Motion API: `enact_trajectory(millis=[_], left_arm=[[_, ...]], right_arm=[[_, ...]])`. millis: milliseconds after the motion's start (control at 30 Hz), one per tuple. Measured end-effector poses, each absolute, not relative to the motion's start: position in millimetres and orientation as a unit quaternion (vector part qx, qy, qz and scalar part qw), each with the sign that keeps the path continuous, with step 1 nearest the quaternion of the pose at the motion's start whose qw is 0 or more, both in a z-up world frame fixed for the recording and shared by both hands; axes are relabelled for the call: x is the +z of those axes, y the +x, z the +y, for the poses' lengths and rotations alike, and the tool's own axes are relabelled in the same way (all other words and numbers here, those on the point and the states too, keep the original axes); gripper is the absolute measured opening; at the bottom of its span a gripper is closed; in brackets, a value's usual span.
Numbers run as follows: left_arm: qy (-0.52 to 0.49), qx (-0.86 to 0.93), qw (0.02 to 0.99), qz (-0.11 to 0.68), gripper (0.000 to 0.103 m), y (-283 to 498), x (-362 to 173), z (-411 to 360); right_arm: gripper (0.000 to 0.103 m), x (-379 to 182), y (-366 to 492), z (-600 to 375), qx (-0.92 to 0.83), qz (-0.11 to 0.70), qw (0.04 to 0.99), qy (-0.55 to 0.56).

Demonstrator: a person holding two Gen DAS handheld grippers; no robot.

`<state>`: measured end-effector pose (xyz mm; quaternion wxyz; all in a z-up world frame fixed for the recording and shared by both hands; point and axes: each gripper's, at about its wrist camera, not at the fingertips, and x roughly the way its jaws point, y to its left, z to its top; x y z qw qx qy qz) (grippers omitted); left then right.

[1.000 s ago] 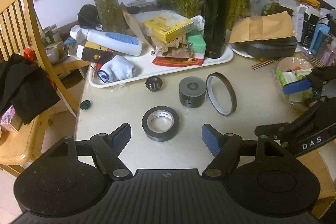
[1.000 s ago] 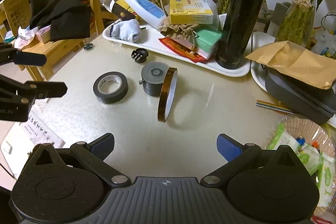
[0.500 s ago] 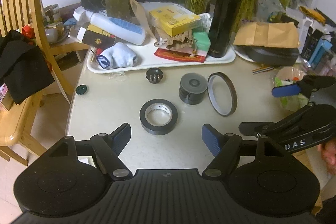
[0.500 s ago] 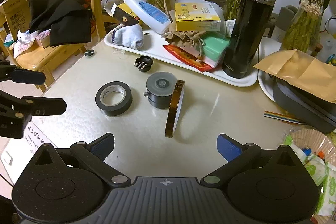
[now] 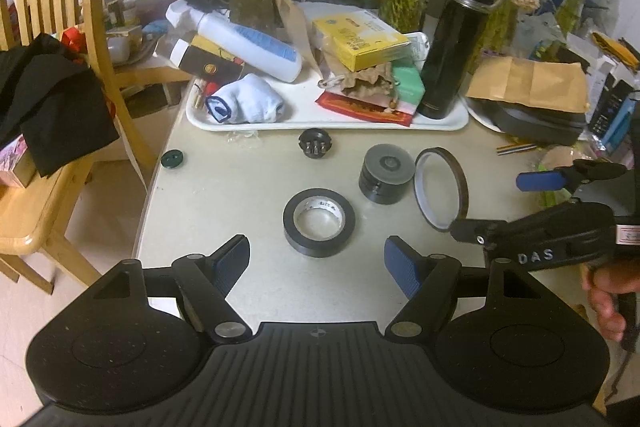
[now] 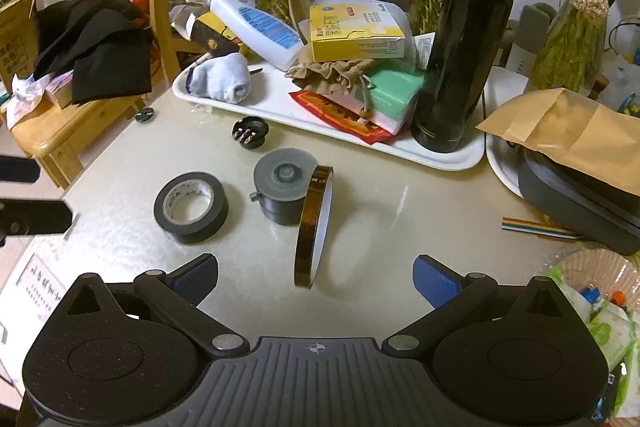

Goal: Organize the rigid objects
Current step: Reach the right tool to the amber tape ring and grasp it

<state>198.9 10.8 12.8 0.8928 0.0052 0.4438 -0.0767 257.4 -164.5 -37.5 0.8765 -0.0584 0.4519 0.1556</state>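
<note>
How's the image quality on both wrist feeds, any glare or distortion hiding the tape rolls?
Left wrist view: sharp, strong fisheye bending at the edges, the black tape roll evenly lit and clear. Right wrist view: also sharp; a faint glare streak on the table beside the upright amber tape ring, which casts a soft shadow to its right; nothing hidden.

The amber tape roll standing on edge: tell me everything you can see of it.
The amber tape roll is a thin, wide ring of glossy brown film on a pale inner core. It stands upright on its edge on the beige table, leaning against the grey cylindrical spool. The black tape roll lies flat, apart from it. Nothing grips it.
</note>
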Motion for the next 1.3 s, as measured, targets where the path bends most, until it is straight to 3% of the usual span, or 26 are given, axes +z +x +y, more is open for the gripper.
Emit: enact_trajectory(millis=[267, 333, 700, 767, 833, 900, 1300], left_arm=[[0.020, -0.079, 0.893, 0.442, 0.074, 197.3, 12.0, 6.5], [0.021, -0.078, 0.893, 0.442, 0.074, 197.4, 11.6, 7.6], [0.012, -0.072, 0.899, 0.433, 0.074, 196.0, 13.5, 13.7], [0.014, -0.074, 0.899, 0.430, 0.074, 195.6, 13.8, 13.2], [0.013, -0.075, 0.899, 0.430, 0.074, 195.9, 13.9, 13.0], [0.012, -0.075, 0.900, 0.430, 0.074, 195.3, 14.2, 13.2], [0.019, -0.075, 0.896, 0.436, 0.074, 196.3, 11.9, 10.6]], right_arm=[[0.101, -53.8, 274.6, -151.4, 0.150, 0.450, 0.878, -0.064], [0.094, -57.1, 278.3, -148.5, 0.149, 0.450, 0.878, -0.065], [0.081, -65.6, 287.9, -143.0, 0.141, 0.452, 0.879, -0.063], [0.071, -65.3, 287.9, -142.5, 0.142, 0.453, 0.878, -0.063], [0.032, -66.1, 289.4, -142.6, 0.145, 0.462, 0.873, -0.058], [0.013, -66.7, 290.5, -143.7, 0.139, 0.468, 0.871, -0.051], [0.012, -60.0, 289.5, -149.0, 0.129, 0.463, 0.876, -0.040]])
